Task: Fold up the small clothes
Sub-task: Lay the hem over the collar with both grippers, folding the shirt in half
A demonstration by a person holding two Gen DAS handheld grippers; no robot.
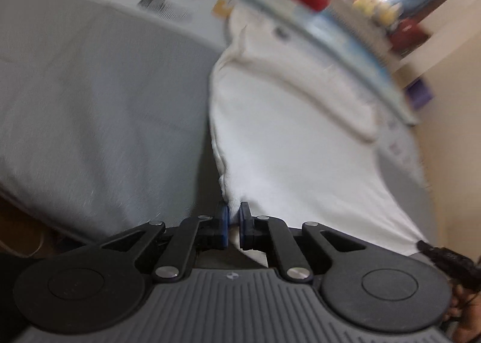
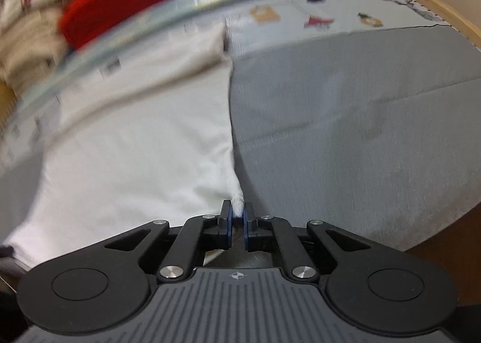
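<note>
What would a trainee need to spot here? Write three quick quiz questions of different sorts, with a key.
1. True or false: the left gripper is shut on a corner of the white garment.
2. What does the right gripper pinch? A) the red cloth B) the white garment C) nothing
3. Fill in: the garment lies on a ____ sheet.

Key: 1 true; 2 B; 3 grey.
</note>
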